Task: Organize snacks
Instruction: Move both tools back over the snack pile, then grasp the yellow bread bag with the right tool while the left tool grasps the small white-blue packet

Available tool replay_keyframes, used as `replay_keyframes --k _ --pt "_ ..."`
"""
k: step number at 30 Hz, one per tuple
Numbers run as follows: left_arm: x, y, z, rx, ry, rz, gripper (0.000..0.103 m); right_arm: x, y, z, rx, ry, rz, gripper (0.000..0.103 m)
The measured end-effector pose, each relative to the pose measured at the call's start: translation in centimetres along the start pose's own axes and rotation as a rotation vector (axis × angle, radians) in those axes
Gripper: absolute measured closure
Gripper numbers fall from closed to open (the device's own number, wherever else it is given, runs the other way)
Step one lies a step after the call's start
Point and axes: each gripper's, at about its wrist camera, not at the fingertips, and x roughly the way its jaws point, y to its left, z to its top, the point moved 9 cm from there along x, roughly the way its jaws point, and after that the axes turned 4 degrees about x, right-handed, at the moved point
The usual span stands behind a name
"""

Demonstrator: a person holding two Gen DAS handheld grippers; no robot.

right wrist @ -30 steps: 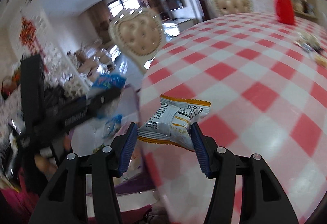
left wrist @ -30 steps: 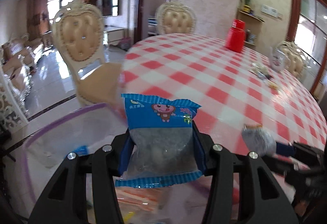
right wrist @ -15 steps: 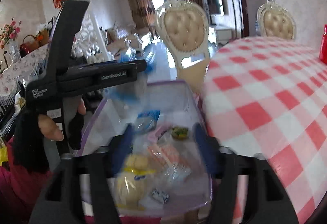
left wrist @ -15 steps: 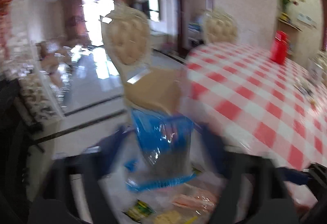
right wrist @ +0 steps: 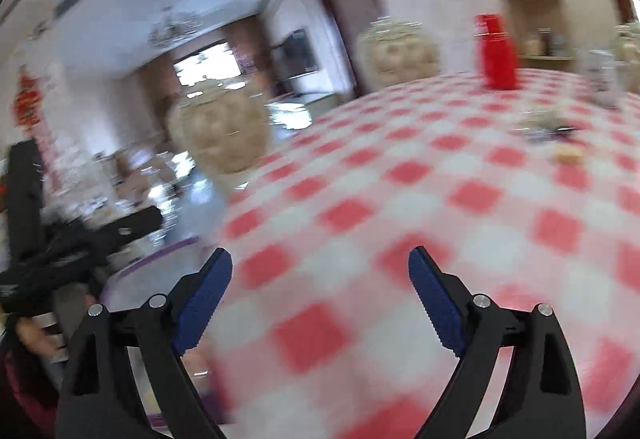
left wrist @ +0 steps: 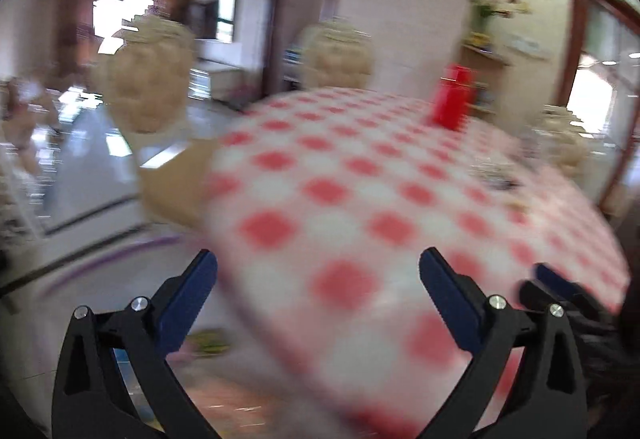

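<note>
- Blur smears both views, so fine detail is hard to read.
- Left tool (left wrist: 318, 267): its blue-padded fingers (left wrist: 188, 299) stand wide apart with nothing between them, over the near edge of the worktop (left wrist: 360, 199), which wears a red-and-white checked cloth.
- Right tool (right wrist: 320, 263): spread just as wide, gripping nothing, also above the checked cloth near its edge.
- Snacks: a small heap of wrapped snacks (right wrist: 548, 127) lies far across the worktop, well apart from both tools; its pieces cannot be told apart.
- A clear container with a purple rim (left wrist: 120, 259) sits below the worktop's left edge; a yellow-green packet (left wrist: 208, 343) shows blurred inside it, just beside the left tool's left finger.
- A red canister (right wrist: 496, 55) stands upright at the worktop's far side.
- Two cream tufted chairs (left wrist: 146, 79) stand around the worktop.
- In the right wrist view, the left tool's black body appears at the left edge, above the purple rim.
</note>
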Motion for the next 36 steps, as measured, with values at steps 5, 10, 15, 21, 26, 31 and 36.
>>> replay_keyframes --k 5,10,15,21,26,31,36 --pt "6.7 -10.7 2.5 0.005 0.03 -0.153 0.002 -1.1 -11.2 1.9 0.156 0.007 -0.165 0.016" --pt "16.4 -18.6 3.8 -0.001 0.103 -0.198 0.002 -0.2 -21.1 4.0 0.262 0.031 -0.245 0.016" --pt "24.8 -22.2 5.0 -0.118 0.154 -0.164 0.002 2.5 -24.7 7.3 0.159 0.041 -0.222 0.016" --pt "29.3 -23.9 8.4 -0.233 0.064 -0.229 0.002 8.4 -26.5 9.9 0.015 0.132 -0.226 0.016" --pt "30.0 -23.2 9.4 -0.265 0.044 -0.281 0.002 13.9 -27.1 12.7 -0.108 0.197 -0.186 0.016" --pt "30.1 -22.1 9.7 -0.333 0.03 -0.28 0.002 18.3 -27.0 13.0 -0.118 0.344 -0.1 0.016" --pt "30.3 -22.6 9.5 -0.32 0.058 -0.29 0.002 18.7 -25.9 11.2 -0.272 0.395 -0.193 0.016"
